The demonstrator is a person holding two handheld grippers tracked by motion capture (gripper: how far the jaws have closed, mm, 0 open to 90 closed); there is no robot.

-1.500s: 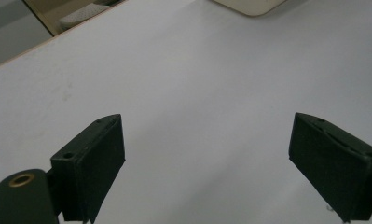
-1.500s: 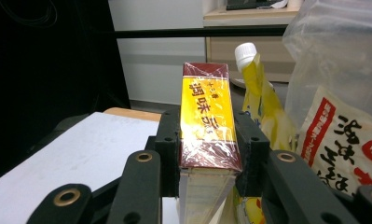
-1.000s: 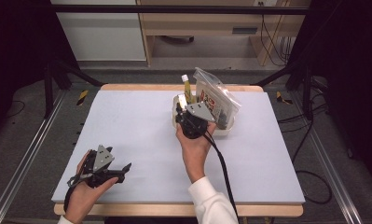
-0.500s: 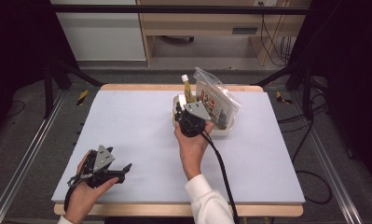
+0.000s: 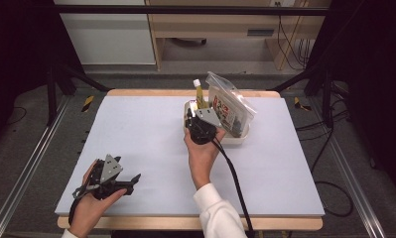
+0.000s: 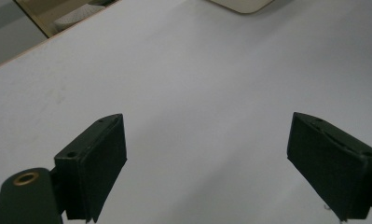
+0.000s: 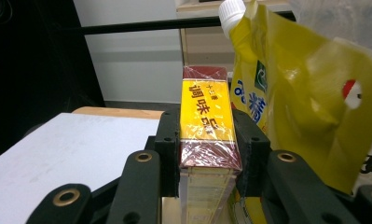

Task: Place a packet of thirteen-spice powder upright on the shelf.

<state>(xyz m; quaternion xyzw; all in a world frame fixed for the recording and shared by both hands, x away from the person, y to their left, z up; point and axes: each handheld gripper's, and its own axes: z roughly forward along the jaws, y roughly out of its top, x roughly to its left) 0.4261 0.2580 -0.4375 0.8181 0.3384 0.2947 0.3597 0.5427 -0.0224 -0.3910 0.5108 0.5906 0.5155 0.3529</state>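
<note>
A yellow and red box [image 7: 207, 112] wrapped in film stands between the jaws of my right gripper [image 7: 206, 135], which is shut on it. This happens at the white tray [image 5: 235, 139] at the table's far middle, where my right gripper [image 5: 193, 119] reaches over the tray's left end. A yellow spouted pouch [image 7: 291, 93] with a white cap stands right beside the box. My left gripper [image 5: 128, 181] rests near the front left of the table. Its jaws are wide open over bare table, with nothing between them [image 6: 207, 158].
A clear plastic bag [image 5: 230, 109] of printed packets leans in the tray beside the yellow pouch [image 5: 200, 96]. The white table [image 5: 136, 129] has wooden edges. A corner of the tray [image 6: 242, 3] lies far ahead of the left gripper. The right gripper's cable [image 5: 232, 173] trails toward the front edge.
</note>
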